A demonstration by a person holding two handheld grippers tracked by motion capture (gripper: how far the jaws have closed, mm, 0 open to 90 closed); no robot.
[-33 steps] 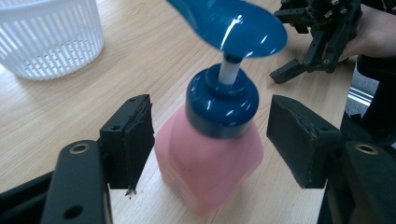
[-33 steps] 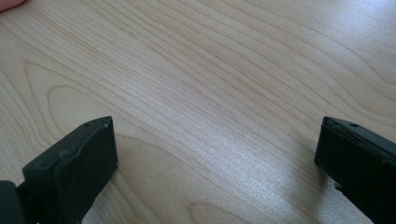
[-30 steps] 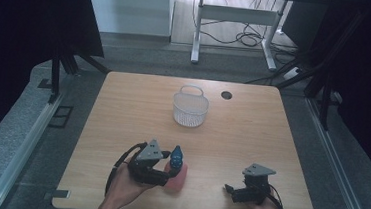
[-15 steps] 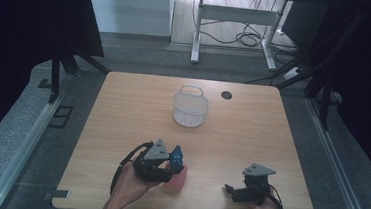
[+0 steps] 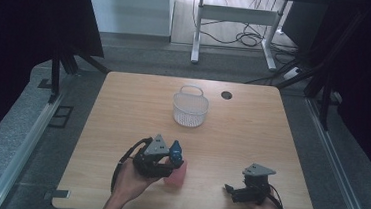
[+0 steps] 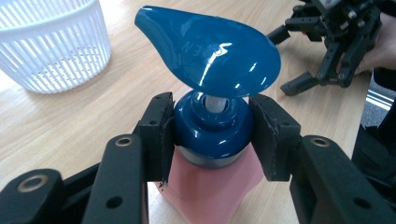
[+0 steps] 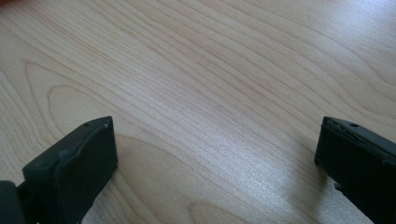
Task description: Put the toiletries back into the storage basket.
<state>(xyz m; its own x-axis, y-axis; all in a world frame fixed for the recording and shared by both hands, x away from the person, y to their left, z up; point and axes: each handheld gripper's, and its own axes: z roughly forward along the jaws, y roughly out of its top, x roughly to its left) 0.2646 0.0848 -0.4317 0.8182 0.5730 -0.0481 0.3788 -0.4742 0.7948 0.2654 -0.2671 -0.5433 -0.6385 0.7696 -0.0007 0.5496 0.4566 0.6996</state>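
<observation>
Closing on the soap bottle

Clamping the blue collar of the pink soap bottle (image 6: 212, 184), the left gripper (image 6: 212, 135) has just finished closing its jaws, which stood wider a second ago. The bottle stands upright near the counter's (image 5: 123, 104) front edge. Right gripper (image 5: 232, 191) rests open, unmoved, well apart. Farther back sits the white basket (image 5: 189, 110).
</observation>
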